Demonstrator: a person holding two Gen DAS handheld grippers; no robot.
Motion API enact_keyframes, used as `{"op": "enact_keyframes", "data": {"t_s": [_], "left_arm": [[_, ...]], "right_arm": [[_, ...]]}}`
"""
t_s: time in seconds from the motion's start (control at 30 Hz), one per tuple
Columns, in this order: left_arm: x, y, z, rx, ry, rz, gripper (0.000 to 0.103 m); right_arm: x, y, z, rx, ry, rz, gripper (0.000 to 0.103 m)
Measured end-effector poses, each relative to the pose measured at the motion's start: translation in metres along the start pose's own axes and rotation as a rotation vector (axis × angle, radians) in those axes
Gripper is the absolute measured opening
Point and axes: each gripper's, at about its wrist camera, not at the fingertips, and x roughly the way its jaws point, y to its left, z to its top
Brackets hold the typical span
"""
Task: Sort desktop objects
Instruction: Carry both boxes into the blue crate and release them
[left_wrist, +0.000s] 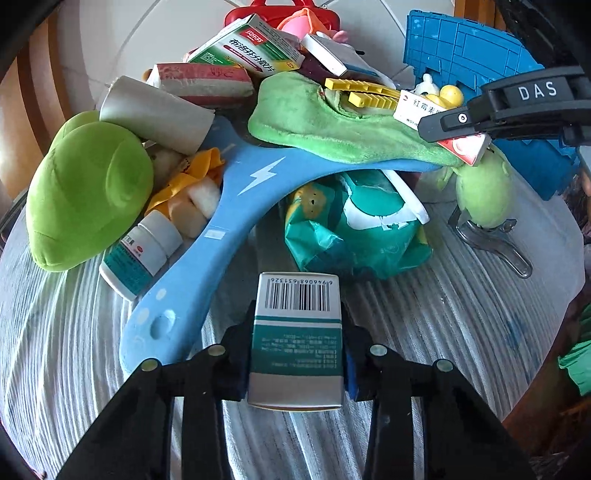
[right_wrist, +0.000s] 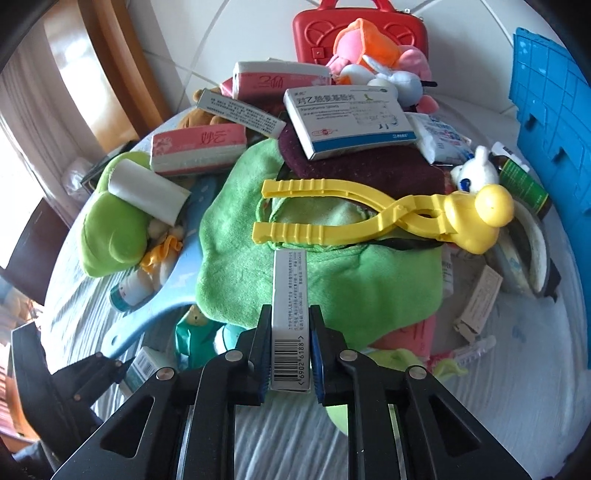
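Note:
My left gripper (left_wrist: 295, 354) is shut on a green-and-white medicine box (left_wrist: 297, 332) with a barcode, held above the striped cloth. My right gripper (right_wrist: 290, 354) is shut on a narrow white medicine box (right_wrist: 288, 317), held on edge over the green plush cloth (right_wrist: 332, 280). The right gripper also shows in the left wrist view (left_wrist: 458, 129), gripping that white-and-red box (left_wrist: 465, 146) at the pile's right side. The left gripper shows at the lower left of the right wrist view (right_wrist: 122, 363). The pile holds several boxes, plush toys and a yellow plastic clamp (right_wrist: 388, 214).
A blue crate (left_wrist: 480, 62) stands at the right, a red case (right_wrist: 358, 29) at the back. A blue paddle (left_wrist: 207, 251), green plush (left_wrist: 85, 192), white bottle (left_wrist: 144, 251), teal bag (left_wrist: 351, 232), tissue packs (right_wrist: 199, 147) and a metal tool (left_wrist: 491, 240) lie around.

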Motion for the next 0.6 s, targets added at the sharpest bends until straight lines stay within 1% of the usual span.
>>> {"op": "enact_keyframes", "data": {"t_s": [0.13,0.23,0.33,0.43,0.47,0.53,0.6], "left_arm": [[-0.009,-0.004,0.004,0.006,-0.01,0.008,0.036],[-0.023,-0.011,0.015,0.04,-0.042,0.025,0.036],[-0.044,-0.021,0.029,0.076,-0.092,0.031,0.036],[-0.068,-0.036,0.049,0.121,-0.153,0.022,0.036],[-0.072,-0.049,0.07,0.14,-0.173,0.02,0.036],[-0.089,-0.06,0.087,0.173,-0.216,0.004,0.036],[-0.107,-0.07,0.107,0.205,-0.267,-0.03,0.036]], "right_arm": [[-0.015,-0.007,-0.001,0.008,-0.027,0.003,0.017],[-0.029,-0.009,0.002,0.002,-0.058,-0.003,0.017],[-0.051,-0.013,0.005,0.004,-0.101,-0.005,0.017],[-0.08,-0.019,0.008,0.011,-0.153,-0.011,0.017],[-0.092,-0.022,0.009,0.016,-0.177,-0.016,0.017],[-0.118,-0.029,0.01,0.025,-0.223,-0.026,0.017],[-0.147,-0.036,0.011,0.035,-0.275,-0.041,0.017]]}}
